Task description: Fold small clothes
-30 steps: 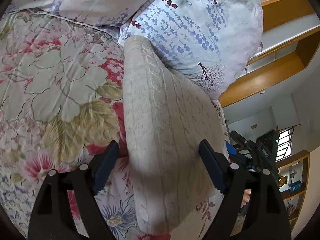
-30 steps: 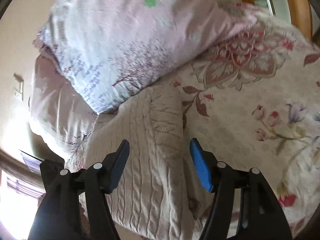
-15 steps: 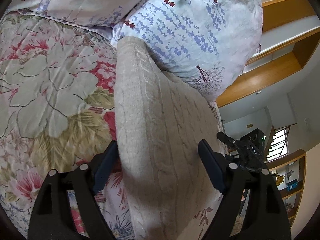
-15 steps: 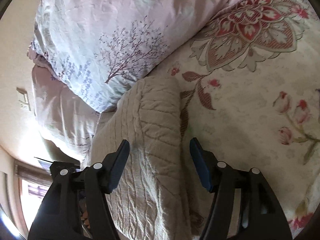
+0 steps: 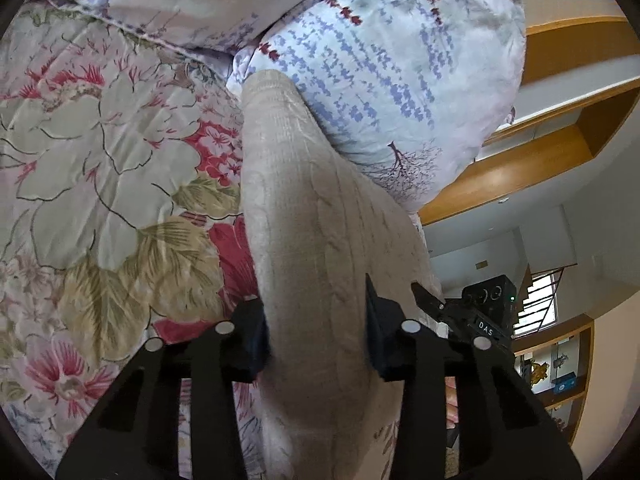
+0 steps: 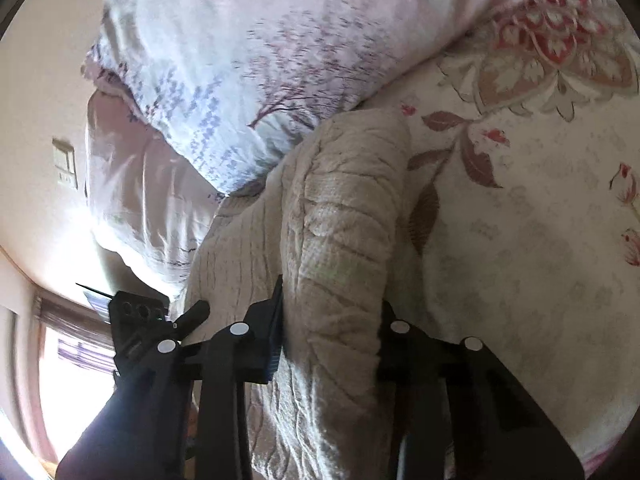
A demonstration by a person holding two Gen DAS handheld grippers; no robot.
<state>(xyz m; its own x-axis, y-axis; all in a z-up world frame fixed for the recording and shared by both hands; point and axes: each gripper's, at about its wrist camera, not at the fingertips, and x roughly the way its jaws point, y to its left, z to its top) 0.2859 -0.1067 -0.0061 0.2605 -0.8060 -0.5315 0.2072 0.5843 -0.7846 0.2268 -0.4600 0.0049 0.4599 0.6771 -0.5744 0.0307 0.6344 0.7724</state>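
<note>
While both the left gripper (image 5: 318, 334) and right gripper (image 6: 330, 322) pinch the beige knit sweater (image 5: 304, 216) between their 2 fingers, its far end butts against a pillow (image 5: 384, 80) on the floral bedspread (image 5: 100, 160).

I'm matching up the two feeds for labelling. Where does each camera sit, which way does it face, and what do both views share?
Left wrist: on the left tool, looking along its fingers over the beige knit garment toward the pillow; the right tool shows beyond.
Right wrist: on the right tool, facing the same garment and pillow from the opposite side; the left tool shows at lower left.
Shared: garment, pillow, floral bedspread.
</note>
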